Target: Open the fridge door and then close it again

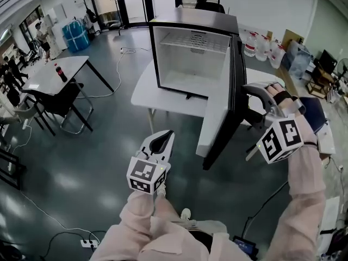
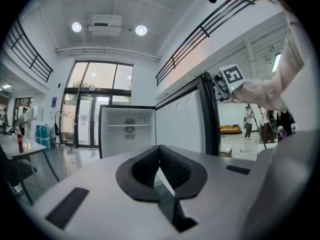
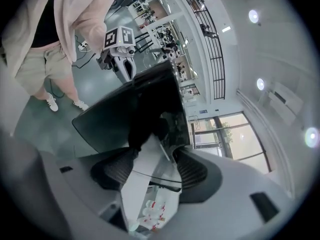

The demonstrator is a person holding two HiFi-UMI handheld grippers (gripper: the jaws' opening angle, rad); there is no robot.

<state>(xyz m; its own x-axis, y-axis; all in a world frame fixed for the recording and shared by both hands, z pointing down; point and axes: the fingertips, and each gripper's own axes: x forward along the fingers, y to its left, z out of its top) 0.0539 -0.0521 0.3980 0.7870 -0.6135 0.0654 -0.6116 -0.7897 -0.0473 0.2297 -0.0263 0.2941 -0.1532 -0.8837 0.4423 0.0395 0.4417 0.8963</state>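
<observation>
Side surface: a grey table (image 1: 76, 64) stands far left on the floor, with a dark cola bottle (image 1: 60, 73) upright on it and chairs tucked beneath.
Left claw (image 1: 165, 135): held low over the floor, in front of the fridge and well apart from it. Its marker cube (image 1: 145, 175) faces the head camera.
Left claw state: in the left gripper view (image 2: 160, 154) the two black pads meet at their tips, with nothing between them.
Fridge (image 1: 190, 58): a small black-framed cabinet stands upright on a white surface (image 1: 147, 91). Its interior is white and has one wire shelf near the top. The left gripper view (image 2: 127, 129) looks straight into the cabinet.
Fridge door (image 1: 217, 118): swung wide open to the right, projecting towards the person past the front edge of the surface. The white inner liner faces left and the dark outer face faces right.
Right claw (image 1: 248, 88): raised at the door's outer face, near its upper part. The marker cube (image 1: 280, 140) sits at the wrist.
Right claw state: in the right gripper view (image 3: 155, 151) the pads are spread. The dark outer face of the door (image 3: 135, 109) lies just beyond the tips, and contact cannot be confirmed.
Background right: large water bottles (image 1: 263, 45) stand grouped on the floor behind the fridge.
</observation>
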